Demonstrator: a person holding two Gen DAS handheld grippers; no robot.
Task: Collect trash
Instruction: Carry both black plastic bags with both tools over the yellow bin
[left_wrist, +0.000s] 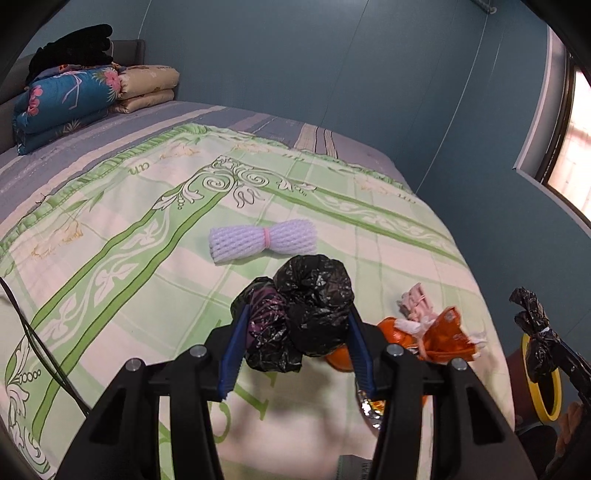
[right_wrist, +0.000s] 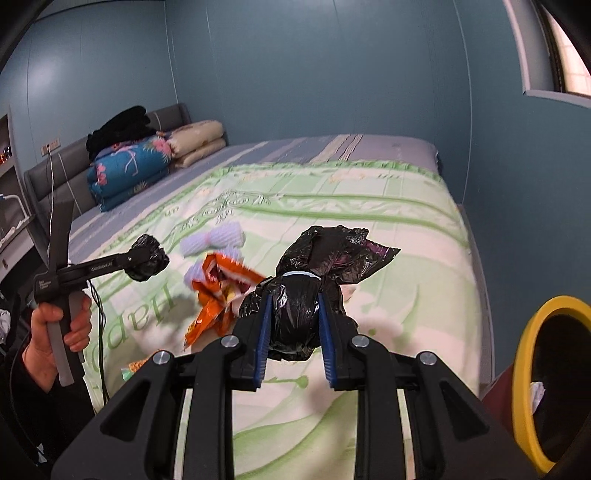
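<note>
- The left gripper (left_wrist: 295, 325) squeezed a crumpled black bag (left_wrist: 314, 306) between its blue pads, above the near part of the bed (left_wrist: 110, 229).
- The right gripper (right_wrist: 293, 325) pinched another black bag bundle (right_wrist: 295, 317) narrowly.
- Both bags looked light, soft and slippery, so the fat middle was the best place to grab.
- The orange wrapper (right_wrist: 214, 291) lay blurred on the bed, perhaps crinkly.
- The yellow-rimmed bin (right_wrist: 528, 369) waited near on the right.
</note>
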